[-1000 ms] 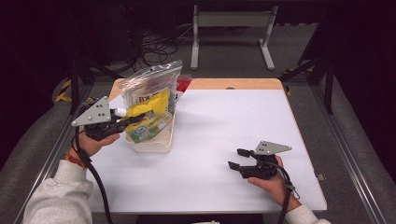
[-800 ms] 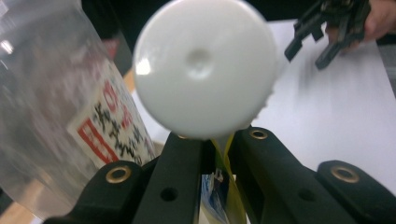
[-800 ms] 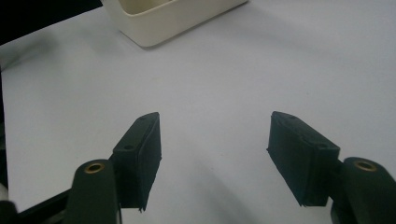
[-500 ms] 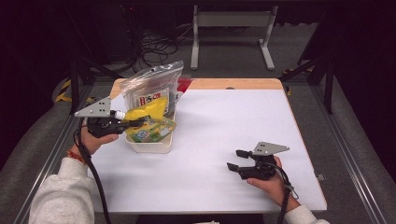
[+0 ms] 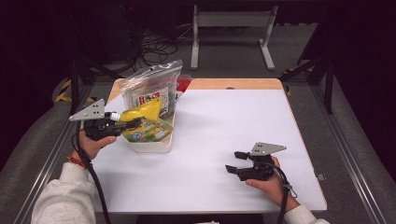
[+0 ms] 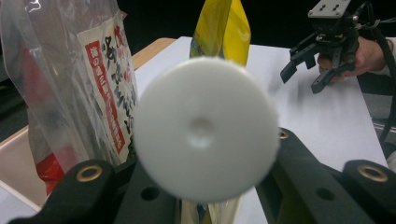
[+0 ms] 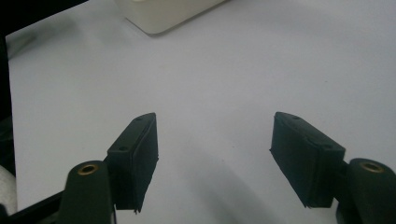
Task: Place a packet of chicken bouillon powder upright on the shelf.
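Note:
My left gripper (image 5: 130, 124) hovers at the table's left edge, shut on the spout end of a yellow pouch (image 5: 144, 110). The pouch's white cap (image 5: 113, 115) points back toward the hand. In the left gripper view that round cap (image 6: 203, 128) sits blurred between the jaws, with the yellow pouch (image 6: 223, 28) rising behind it. The pouch leans over a cream tray (image 5: 152, 147). My right gripper (image 5: 236, 161) rests open on the white table near the front right. Its jaws stand wide apart over the bare surface in the right gripper view (image 7: 215, 158).
A clear bag with a printed label (image 5: 150, 91) stands upright at the tray's back, also the clear bag (image 6: 70, 74). A green and yellow packet (image 5: 148, 133) lies in the tray. The cream tray's corner (image 7: 163, 14) shows far ahead of the right jaws. A wooden strip (image 5: 233, 84) edges the table's far side.
My left gripper has rolled level and shifted slightly right toward the tray, with the yellow pouch still in it. The right gripper has stayed put.

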Demonstrator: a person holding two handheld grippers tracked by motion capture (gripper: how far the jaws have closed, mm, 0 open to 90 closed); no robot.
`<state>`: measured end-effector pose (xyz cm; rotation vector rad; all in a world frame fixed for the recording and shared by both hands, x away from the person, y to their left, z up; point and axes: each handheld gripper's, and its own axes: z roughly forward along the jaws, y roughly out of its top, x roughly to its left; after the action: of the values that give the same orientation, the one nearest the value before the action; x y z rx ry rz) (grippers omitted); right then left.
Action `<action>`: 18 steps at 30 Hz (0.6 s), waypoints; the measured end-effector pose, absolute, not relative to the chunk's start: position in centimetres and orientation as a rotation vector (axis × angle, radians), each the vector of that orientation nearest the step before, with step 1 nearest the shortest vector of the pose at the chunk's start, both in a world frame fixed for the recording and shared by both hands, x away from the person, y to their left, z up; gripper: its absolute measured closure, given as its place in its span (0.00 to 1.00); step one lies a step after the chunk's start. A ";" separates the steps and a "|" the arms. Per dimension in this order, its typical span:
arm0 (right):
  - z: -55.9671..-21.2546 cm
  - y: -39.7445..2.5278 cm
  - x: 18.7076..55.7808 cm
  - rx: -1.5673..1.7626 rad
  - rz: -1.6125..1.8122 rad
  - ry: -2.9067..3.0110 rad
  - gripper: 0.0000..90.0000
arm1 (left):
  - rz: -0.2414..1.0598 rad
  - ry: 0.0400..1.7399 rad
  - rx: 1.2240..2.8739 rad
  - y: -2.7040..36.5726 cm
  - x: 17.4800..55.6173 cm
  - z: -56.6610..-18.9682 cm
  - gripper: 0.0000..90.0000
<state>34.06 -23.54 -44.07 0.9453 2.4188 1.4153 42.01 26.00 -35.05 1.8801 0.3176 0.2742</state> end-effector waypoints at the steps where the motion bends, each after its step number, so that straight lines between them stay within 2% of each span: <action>1: -44.1 -23.5 34.1 0.947 1.414 2.421 0.35 | 0.263 0.314 1.876 25.9 42.1 -35.0 0.85; 7: -44.2 -23.4 34.1 0.943 1.411 2.440 0.35 | 0.264 0.294 1.939 25.6 41.8 -34.1 0.95; 18: -44.2 -23.3 34.1 0.947 1.406 2.443 0.35 | 0.238 0.290 2.063 24.4 42.0 -33.2 0.97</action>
<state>34.07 -23.31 -44.19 0.9467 2.4434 1.4057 42.03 24.40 -33.23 2.0633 0.2899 0.2380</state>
